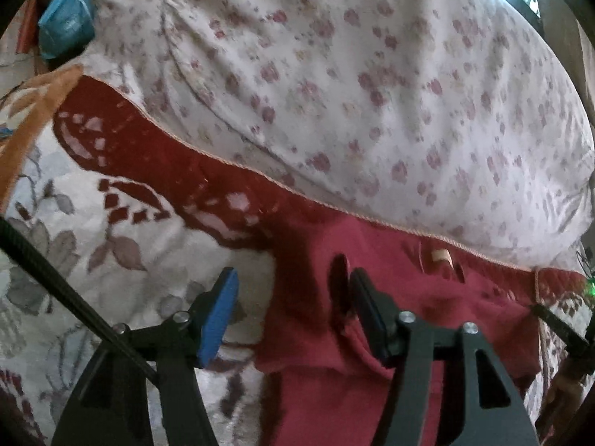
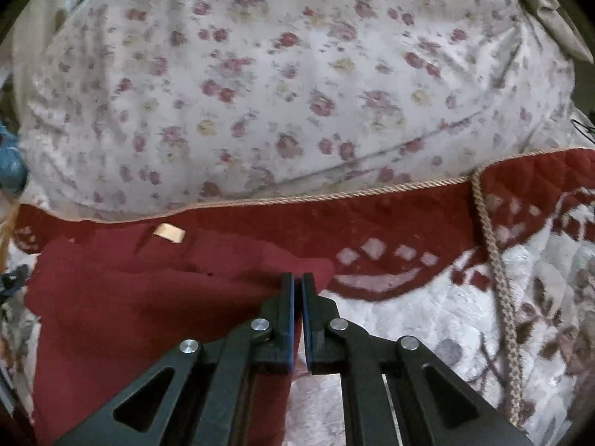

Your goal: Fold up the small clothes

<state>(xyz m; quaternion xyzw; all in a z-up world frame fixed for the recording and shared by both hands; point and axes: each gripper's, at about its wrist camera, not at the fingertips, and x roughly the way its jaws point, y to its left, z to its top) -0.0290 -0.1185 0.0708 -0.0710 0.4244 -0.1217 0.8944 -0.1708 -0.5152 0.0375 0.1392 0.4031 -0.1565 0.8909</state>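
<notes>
A small dark red garment [image 1: 334, 353] lies on a quilt, a tan label [image 1: 440, 256] near its far edge. My left gripper [image 1: 292, 278] hangs open over the garment's left side. Its blue left pad [image 1: 219, 319] is over the quilt, its right finger [image 1: 368, 312] over the cloth, and neither presses on the fabric. In the right wrist view the same garment [image 2: 141, 316] fills the lower left, with the label [image 2: 169, 232] at its top. My right gripper [image 2: 297, 278] is shut at the garment's right edge, and the cloth seems pinched between the pads.
The quilt [image 1: 111, 260] is white with leaf patterns and a dark red border [image 2: 409, 219] edged in tan cord [image 2: 494, 260]. Behind it bulges a large floral pillow [image 2: 297, 74]. A blue packet [image 1: 67, 22] lies at the far left.
</notes>
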